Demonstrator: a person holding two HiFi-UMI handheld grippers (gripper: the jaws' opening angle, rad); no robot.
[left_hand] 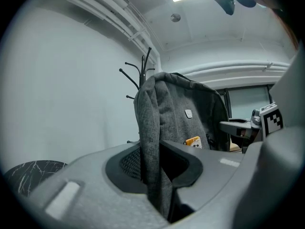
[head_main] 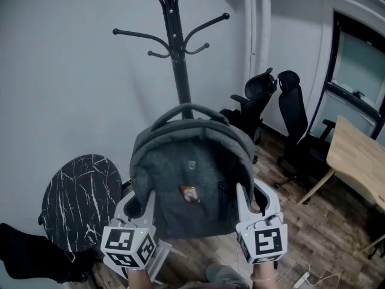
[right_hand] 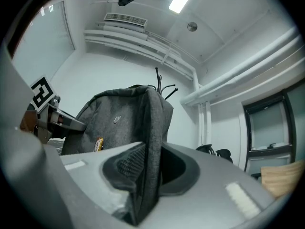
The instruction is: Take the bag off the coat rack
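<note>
Nearest, at the bottom edge, only the person's wrists [head_main: 262, 277] and the marker cubes [head_main: 127, 245], with the hands mostly cut off. Left gripper [head_main: 143, 202] clamped on the left side fabric of the grey bag [head_main: 192, 182]. Right gripper [head_main: 248, 202] pinching the right side likewise, cloth squeezed tight in both gripper views. Bag held up between them, its bottom hidden behind the cubes. On its front a small grey badge [head_main: 191, 164] and an orange tag [head_main: 189, 193] — print too small to read. Left, a round black marble-look table [head_main: 78, 191], and below it a dark heap [head_main: 30, 257], hard to make out. Just behind the bag, the coat rack [head_main: 178, 59] — base hidden, top cropped, bag on none of its hooks. Far right, two black office chairs [head_main: 264, 98] and a wooden desk [head_main: 355, 158], partly out of frame.
</note>
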